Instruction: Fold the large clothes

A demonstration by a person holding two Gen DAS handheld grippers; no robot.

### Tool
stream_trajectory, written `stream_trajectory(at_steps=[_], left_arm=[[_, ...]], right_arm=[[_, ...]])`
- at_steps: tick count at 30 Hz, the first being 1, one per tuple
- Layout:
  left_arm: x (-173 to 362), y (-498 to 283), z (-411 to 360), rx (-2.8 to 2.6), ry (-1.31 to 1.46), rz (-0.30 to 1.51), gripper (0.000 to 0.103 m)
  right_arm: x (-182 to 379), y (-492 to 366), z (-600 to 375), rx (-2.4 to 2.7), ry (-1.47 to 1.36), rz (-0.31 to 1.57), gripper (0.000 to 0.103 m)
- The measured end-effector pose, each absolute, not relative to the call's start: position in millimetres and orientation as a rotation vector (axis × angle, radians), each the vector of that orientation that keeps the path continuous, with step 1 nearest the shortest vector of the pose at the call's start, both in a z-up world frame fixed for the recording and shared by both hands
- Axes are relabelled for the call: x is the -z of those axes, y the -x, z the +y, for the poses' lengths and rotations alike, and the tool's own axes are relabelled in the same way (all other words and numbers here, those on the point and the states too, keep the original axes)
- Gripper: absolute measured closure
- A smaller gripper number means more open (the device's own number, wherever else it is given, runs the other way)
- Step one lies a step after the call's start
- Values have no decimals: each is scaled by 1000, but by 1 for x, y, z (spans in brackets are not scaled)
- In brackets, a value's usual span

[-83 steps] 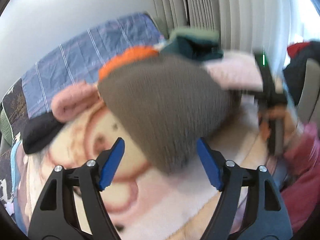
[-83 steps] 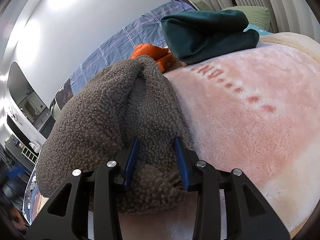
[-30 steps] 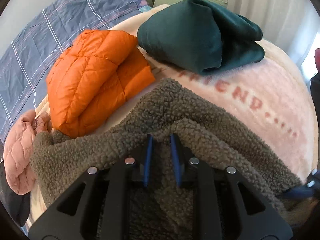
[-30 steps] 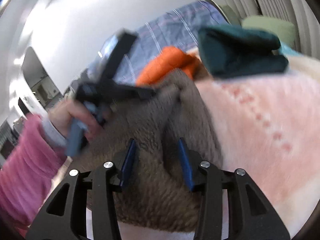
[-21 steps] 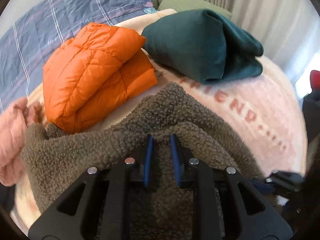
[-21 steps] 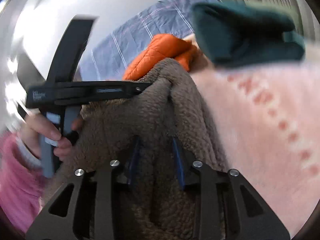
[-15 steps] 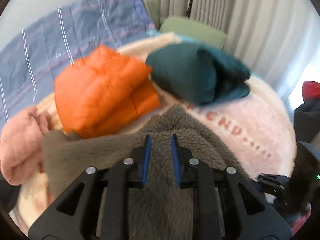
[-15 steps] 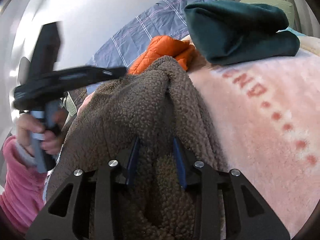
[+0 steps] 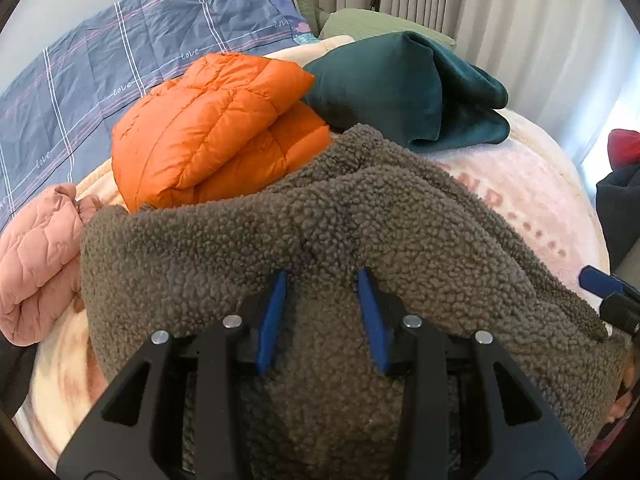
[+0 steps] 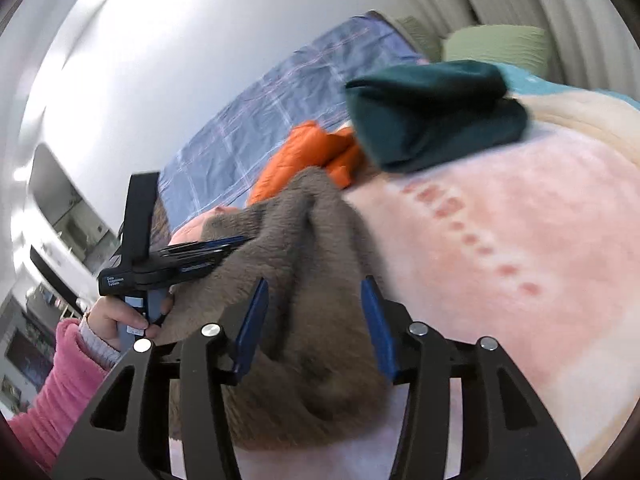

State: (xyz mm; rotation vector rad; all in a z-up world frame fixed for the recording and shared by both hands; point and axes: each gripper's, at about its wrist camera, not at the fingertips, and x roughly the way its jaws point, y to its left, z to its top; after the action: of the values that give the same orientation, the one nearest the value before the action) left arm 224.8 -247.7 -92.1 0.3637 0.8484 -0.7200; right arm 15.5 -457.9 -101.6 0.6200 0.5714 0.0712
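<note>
A grey-brown fleece garment (image 9: pixel 400 220) lies in a bunched fold on the pink blanket (image 9: pixel 520 176). My left gripper (image 9: pixel 322 274) sits over its near part, jaws opening, with fleece between the blue pads but no pinch showing. In the right wrist view the same fleece (image 10: pixel 312 232) runs up between the right gripper (image 10: pixel 314 282), whose jaws are also opening and stand off the cloth. There the left gripper (image 10: pixel 240 242) reaches onto the fleece from the left, held by a hand (image 10: pixel 116 320) in a pink sleeve.
A folded orange puffer jacket (image 9: pixel 208 120) and a folded dark green garment (image 9: pixel 400 80) lie just beyond the fleece. A pink quilted jacket (image 9: pixel 36 248) is at the left, on a blue plaid sheet (image 9: pixel 80 60). Dark clothes (image 9: pixel 620 200) are piled at the right edge.
Both grippers were shut on folds of the fleece; now both pairs of jaws have spread apart. The fleece has settled on the blanket, up against the orange jacket.
</note>
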Motion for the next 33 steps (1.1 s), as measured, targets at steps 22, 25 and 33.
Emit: stream_trajectory(at_steps=[22, 25, 33], left_arm=[[87, -219, -242, 710, -376, 830, 64], [87, -219, -242, 712, -373, 828, 64], [84, -220, -241, 711, -378, 824, 64]], right_arm=[[157, -43, -466, -175, -913, 794, 42], [156, -42, -465, -169, -912, 792, 42], [158, -44, -465, -183, -918, 795, 42]])
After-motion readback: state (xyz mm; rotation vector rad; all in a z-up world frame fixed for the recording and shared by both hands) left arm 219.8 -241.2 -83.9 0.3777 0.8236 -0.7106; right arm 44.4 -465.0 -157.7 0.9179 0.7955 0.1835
